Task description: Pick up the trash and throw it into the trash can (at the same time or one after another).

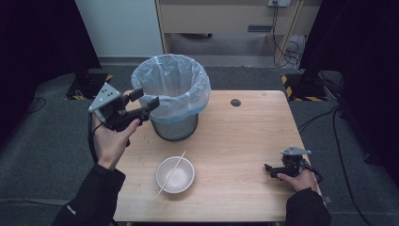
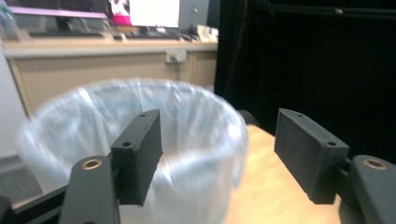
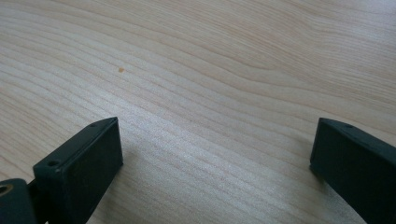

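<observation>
Plastic-lined bin [image 1: 175, 96] is sitting far left beside the wide-open, empty left gripper [image 1: 145, 100], while 1 chopstick [image 1: 171, 174] is lying across the near white bowl [image 1: 175, 174] and the right gripper [image 1: 268, 169] is resting wide apart.

Room lighting is reading even and fairly dim in the high view, dark curtains swallowing both sides. The bin liner [image 2: 135, 140] is smearing with motion blur in the left gripper view. In the right gripper view, the table [image 3: 210, 84] is catching soft light, with faint shadows pooling beneath the jaws.
</observation>
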`<state>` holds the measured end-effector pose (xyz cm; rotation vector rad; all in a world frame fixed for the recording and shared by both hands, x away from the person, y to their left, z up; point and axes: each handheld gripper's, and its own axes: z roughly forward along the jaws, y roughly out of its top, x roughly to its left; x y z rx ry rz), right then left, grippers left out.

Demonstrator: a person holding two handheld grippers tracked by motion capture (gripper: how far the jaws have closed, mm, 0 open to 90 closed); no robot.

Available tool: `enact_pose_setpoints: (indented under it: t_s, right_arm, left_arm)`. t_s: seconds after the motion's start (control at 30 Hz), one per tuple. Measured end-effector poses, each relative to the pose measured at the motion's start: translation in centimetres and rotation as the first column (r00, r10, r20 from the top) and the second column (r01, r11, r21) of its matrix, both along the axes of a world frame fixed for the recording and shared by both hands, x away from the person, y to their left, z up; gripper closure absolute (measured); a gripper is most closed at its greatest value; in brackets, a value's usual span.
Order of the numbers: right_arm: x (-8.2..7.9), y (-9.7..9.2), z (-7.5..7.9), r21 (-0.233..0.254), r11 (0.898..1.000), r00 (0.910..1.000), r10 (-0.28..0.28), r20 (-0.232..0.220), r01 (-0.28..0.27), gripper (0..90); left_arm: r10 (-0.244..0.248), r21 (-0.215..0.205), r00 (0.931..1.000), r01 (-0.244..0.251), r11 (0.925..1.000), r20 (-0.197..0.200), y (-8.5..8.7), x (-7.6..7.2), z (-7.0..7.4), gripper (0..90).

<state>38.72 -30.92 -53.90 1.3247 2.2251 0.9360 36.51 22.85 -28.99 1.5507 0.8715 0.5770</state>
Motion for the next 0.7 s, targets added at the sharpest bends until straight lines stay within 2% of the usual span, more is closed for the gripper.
enact_pose_setpoints:
  t_s: [0.07, 0.13, 0.2, 0.23, 0.33, 0.43, 0.6, 0.7]
  right_arm:
    - [0.0, 0.0, 0.0, 0.000, 1.000, 1.0000, 0.000, 0.000, 0.000, 2.5]
    - [0.0, 0.0, 0.0, 0.000, 1.000, 1.0000, 0.000, 0.000, 0.000, 2.5]
    - [0.0, 0.0, 0.0, 0.000, 1.000, 1.0000, 0.000, 0.000, 0.000, 2.5]
    - [0.0, 0.0, 0.0, 0.000, 1.000, 1.0000, 0.000, 0.000, 0.000, 2.5]
    - [0.0, 0.0, 0.0, 0.001, 1.000, 1.0000, -0.001, 0.000, 0.001, 2.5]
    - [0.0, 0.0, 0.0, 0.002, 1.000, 1.0000, -0.002, -0.001, 0.002, 2.5]
    - [-0.1, 0.0, 0.0, 0.003, 1.000, 1.0000, -0.003, -0.003, 0.003, 2.5]
    - [-0.1, 0.0, 0.0, 0.002, 1.000, 1.0000, 0.000, -0.002, 0.000, 2.5]
  left_arm:
    - [-0.010, 0.007, 0.9997, 0.010, 0.9999, -0.021, 0.2, -1.0, -1.5, 29.0]
    - [-0.017, 0.021, 0.9981, 0.018, 0.9996, -0.059, 0.2, -1.9, -3.5, 28.4]
    - [-0.012, 0.049, 0.9955, 0.017, 0.9987, -0.094, 0.0, -2.3, -5.0, 28.2]
    - [-0.006, 0.077, 0.9934, 0.015, 0.9969, -0.115, -0.2, -2.6, -6.0, 28.1]
    - [-0.015, 0.123, 0.9904, 0.032, 0.9919, -0.138, -0.8, -3.3, -7.9, 27.9]
    - [-0.035, 0.174, 0.9857, 0.064, 0.9826, -0.165, -1.4, -3.7, -9.4, 27.5]
    - [-0.058, 0.218, 0.9757, 0.104, 0.9704, -0.211, -2.4, -4.0, -11.4, 27.2]
    - [-0.060, 0.243, 0.9667, 0.122, 0.9624, -0.249, -2.9, -4.0, -12.9, 27.3]
